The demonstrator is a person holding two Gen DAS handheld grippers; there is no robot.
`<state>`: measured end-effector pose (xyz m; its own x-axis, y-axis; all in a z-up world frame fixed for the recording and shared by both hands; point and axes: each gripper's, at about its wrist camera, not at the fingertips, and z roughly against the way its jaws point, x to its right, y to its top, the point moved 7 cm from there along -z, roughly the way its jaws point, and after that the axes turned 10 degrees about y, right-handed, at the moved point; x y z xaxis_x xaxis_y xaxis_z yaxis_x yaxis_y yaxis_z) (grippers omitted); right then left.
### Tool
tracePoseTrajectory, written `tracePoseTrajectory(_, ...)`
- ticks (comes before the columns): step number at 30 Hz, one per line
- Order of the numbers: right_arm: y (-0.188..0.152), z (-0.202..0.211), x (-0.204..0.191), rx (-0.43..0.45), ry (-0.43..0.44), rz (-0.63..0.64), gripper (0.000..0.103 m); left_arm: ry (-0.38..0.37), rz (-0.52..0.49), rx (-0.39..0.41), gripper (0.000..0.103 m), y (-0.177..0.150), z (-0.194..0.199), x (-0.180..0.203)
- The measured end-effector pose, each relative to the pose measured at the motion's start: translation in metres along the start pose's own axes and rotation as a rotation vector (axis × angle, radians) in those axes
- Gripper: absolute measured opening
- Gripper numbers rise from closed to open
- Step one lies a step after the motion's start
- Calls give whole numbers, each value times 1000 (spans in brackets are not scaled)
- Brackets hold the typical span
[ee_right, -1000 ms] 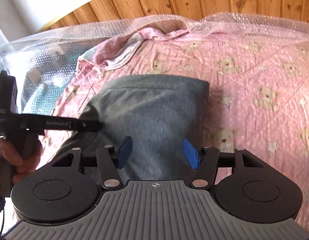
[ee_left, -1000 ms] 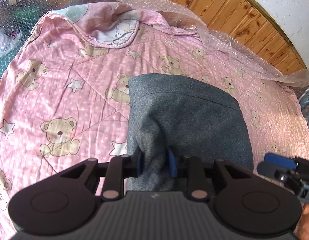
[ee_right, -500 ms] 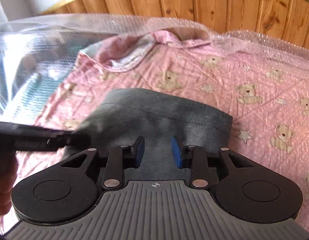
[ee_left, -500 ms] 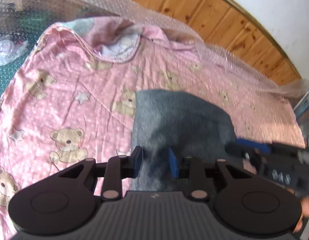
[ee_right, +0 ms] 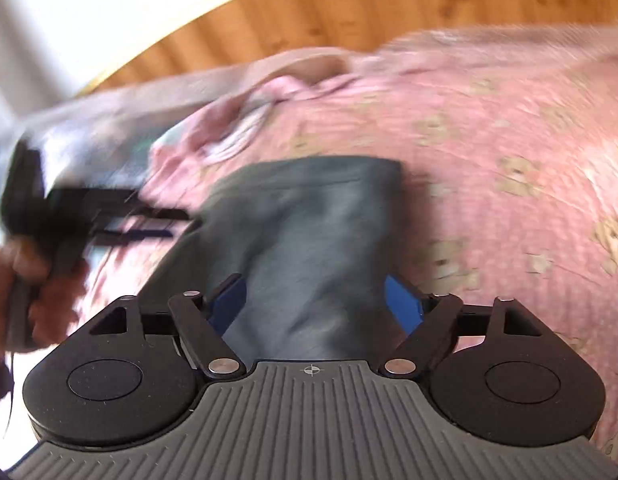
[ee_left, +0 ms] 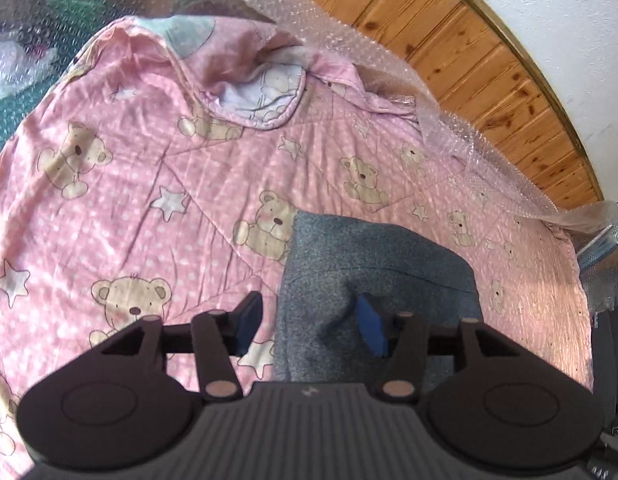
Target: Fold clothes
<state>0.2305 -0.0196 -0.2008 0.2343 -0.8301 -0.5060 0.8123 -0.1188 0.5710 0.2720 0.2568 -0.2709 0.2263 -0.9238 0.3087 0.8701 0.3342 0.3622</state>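
Note:
A folded grey garment (ee_left: 373, 276) lies flat on a pink quilt with bears and stars (ee_left: 149, 184). It also shows in the right wrist view (ee_right: 309, 224), which is blurred. My left gripper (ee_left: 309, 326) is open above the garment's near left edge, with nothing between its blue pads. My right gripper (ee_right: 315, 302) is wide open above the garment's near end and holds nothing. In the right wrist view the left gripper (ee_right: 149, 222) and the hand that holds it show at the left, beside the garment.
Bubble wrap (ee_left: 349, 40) lies along the quilt's far edge, under a wooden panelled wall (ee_left: 469, 60). The quilt's far corner is turned back (ee_left: 265, 92). A green surface under plastic (ee_left: 37, 40) lies at the far left.
My left gripper has let go of the grey garment and opened. My right gripper narrowed, then opened wide again. The garment now lies flat on the quilt.

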Motion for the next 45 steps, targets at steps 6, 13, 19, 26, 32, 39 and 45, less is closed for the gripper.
tracePoseTrajectory(6, -16, -40, 32, -130, 132, -167, 45, -84, 65, -22, 38, -13, -16, 5)
tracePoseTrajectory(13, 46, -7, 17, -195, 215, 84, 7, -96, 169, -28, 23, -31, 25, 42)
tracePoseTrajectory(19, 177, 27, 41, -463, 124, 576, 8, -109, 293, -62, 26, -71, 31, 170)
tracePoseTrajectory(26, 251, 36, 121, -28, -158, 219, 52, -82, 151, -40, 26, -79, -12, 215)
tracePoseTrajectory(32, 117, 91, 167, 141, 17, -284, 55, -91, 116, 34, 36, -60, -11, 213)
tracePoseTrajectory(39, 25, 86, 172, 166, 39, -409, 36, -12, 63, 2, 33, -49, -45, 207)
tracePoseTrajectory(45, 11, 120, 142, 100, -202, -290, 62, 22, -182, 80, 98, -71, 15, 224)
